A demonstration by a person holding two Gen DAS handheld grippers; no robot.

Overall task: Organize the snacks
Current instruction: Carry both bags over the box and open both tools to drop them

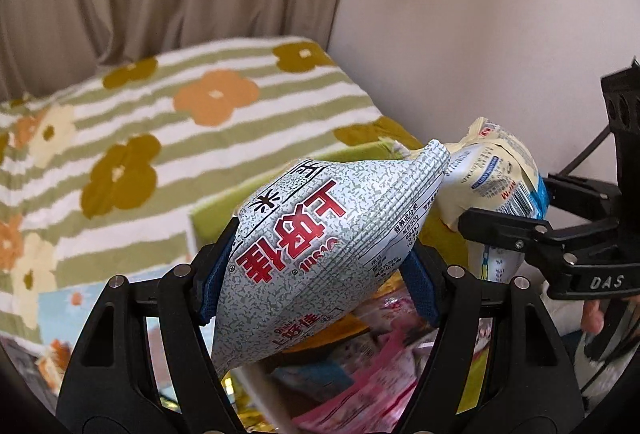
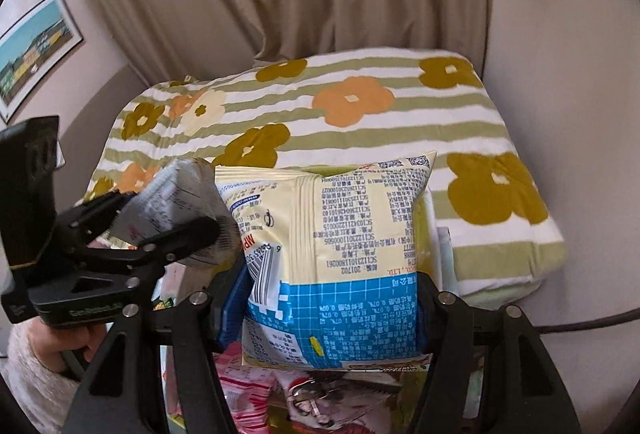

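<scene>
Snacks: left gripper (image 1: 316, 254) fingers clamp grey bag (image 1: 320, 234), right gripper (image 2: 324, 298) fingers clamp yellow bag (image 2: 332, 258); both lifted over pile (image 1: 360, 374), likely for sorting.

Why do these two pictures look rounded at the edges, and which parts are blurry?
Both views are fisheye, so dark corners ring each frame and straight lines bow. Left wrist view: the grey speckled packet is sharp, while the pink wrappers below smear. Right wrist view: the cream and blue packet reads clearly; the grey packet and left gripper beside it are blurred. Light is soft, without hard glare.
</scene>
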